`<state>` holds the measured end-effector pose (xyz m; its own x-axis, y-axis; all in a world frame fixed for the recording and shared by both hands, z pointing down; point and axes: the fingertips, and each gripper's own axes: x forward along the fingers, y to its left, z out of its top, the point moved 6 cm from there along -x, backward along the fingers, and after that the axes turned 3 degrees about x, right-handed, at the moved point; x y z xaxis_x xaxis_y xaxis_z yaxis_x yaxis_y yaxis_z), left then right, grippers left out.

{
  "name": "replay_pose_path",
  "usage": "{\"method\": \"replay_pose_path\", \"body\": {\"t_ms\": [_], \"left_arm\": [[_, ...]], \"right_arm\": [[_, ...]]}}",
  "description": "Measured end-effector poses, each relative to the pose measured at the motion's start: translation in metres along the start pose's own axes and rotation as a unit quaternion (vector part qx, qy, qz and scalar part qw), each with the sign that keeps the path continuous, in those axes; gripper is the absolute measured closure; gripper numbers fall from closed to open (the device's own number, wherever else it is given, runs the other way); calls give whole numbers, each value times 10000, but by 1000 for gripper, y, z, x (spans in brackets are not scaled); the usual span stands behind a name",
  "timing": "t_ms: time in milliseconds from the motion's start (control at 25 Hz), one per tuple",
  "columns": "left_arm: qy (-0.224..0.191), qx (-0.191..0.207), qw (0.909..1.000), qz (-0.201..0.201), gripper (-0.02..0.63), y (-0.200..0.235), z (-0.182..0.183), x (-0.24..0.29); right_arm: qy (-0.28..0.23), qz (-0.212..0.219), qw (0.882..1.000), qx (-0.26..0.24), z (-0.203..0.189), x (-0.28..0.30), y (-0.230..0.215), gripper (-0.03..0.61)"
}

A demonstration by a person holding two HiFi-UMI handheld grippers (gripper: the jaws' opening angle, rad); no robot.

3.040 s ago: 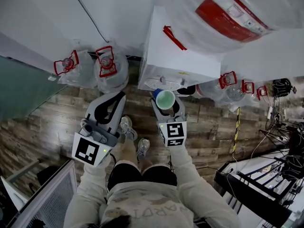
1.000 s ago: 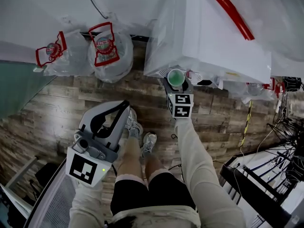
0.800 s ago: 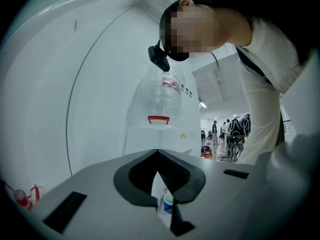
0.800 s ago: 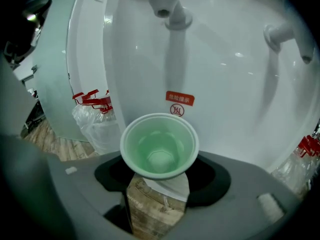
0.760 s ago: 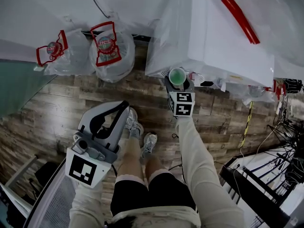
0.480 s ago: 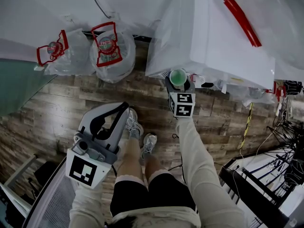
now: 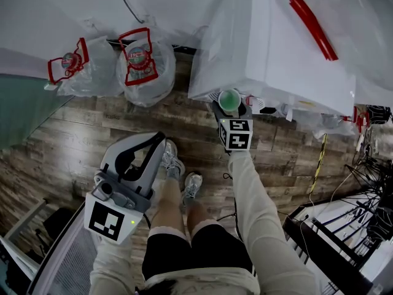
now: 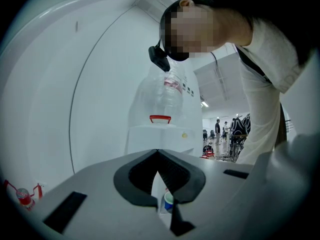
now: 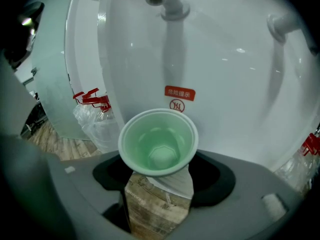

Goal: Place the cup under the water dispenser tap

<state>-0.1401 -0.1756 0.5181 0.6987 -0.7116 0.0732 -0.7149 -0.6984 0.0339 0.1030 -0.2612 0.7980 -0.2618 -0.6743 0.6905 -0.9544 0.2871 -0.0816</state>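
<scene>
The right claw (image 9: 160,176) has just been spreading off the cup (image 9: 158,141) standing between its jaws, tap (image 9: 162,1) at twelve o'clock; light and probably crushable, it wants a gentle mid-wall hold.

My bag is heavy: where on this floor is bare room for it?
Bare wooden floor lies left of the person's shoes, before the clear water jugs with red handles. Another patch lies between the sleeve and the yellow-black line. Crowded: the black cables and dark rack at right, and around the green plastic cup at the white water dispenser.
</scene>
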Motion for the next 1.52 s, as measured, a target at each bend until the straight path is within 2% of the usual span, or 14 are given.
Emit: {"method": "replay_pose_path", "body": {"t_ms": [480,600,760,800,1240,1520], "left_arm": [[-13,71,10000,-29,609,-12,9,6],[-34,99,9999,-18,609,-16,13,9],[-64,105,9999,-22,609,-25,21,12],[-72,113,9999,-30,609,-28,23,12],[-142,195,9996,-146,609,-61,53,20],[-145,252,9995,-115,609,-85,88,15]], "right_arm": [[-36,127,9994,315,-16,-35,1,257],[-187,131,9993,299,-14,-52,2,349],[-464,-25,9987,191,-4,-74,0,541],[-520,-47,9985,168,-1,-79,-1,569],[-1048,80,9944,119,29,-143,-4,569],[-1291,183,9915,34,49,-199,1,569]]}}
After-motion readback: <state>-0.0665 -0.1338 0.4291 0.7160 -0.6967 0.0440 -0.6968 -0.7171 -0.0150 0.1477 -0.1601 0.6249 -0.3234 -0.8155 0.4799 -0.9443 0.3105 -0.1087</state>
